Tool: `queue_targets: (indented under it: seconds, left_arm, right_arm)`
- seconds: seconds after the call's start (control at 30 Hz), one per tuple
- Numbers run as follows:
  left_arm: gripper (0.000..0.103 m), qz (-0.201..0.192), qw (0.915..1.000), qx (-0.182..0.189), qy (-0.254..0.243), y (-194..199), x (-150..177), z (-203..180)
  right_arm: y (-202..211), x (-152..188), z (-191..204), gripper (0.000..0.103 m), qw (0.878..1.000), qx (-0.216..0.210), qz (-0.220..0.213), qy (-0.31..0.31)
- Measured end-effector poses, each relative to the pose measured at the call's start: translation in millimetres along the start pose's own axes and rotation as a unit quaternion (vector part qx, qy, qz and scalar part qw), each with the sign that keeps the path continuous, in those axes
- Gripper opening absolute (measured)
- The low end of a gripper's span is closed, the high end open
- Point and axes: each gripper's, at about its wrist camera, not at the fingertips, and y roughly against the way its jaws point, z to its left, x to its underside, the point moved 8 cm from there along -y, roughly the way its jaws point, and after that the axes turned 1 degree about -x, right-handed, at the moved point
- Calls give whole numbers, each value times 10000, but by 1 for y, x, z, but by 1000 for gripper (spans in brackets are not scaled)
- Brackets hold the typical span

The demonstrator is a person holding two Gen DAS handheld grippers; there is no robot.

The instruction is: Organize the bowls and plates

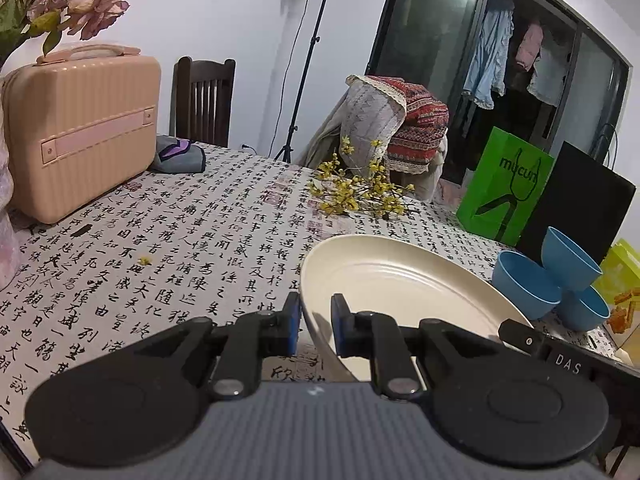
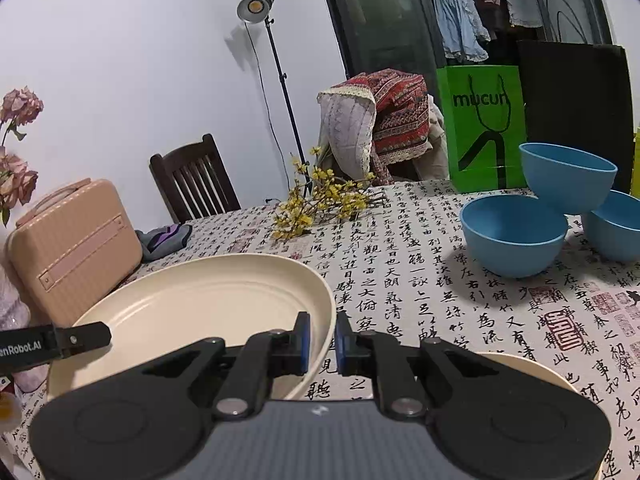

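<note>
Cream plate carried by both grippers, raised off the table.
Left gripper and right gripper each pinch opposite rim edges, apparently sharing its weight; blue bowls sit beyond.

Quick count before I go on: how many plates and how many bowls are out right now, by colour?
Cream plates: 2, the cream plate with both sets of jaws at its rim, and a second cream plate partly hidden behind the right gripper.
Blue bowls: 3, the nearest bowl, the propped-up bowl and the far-right bowl.
Total: 5.
</note>
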Motion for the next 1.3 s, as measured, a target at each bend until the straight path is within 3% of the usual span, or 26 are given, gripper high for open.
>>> queue_targets:
  seconds: [1.3]
  left_arm:
    - [16,-61,9993,313,-213,19,29,-48]
  right_arm:
    - [42,14,-48,12,9990,147,-294,-313]
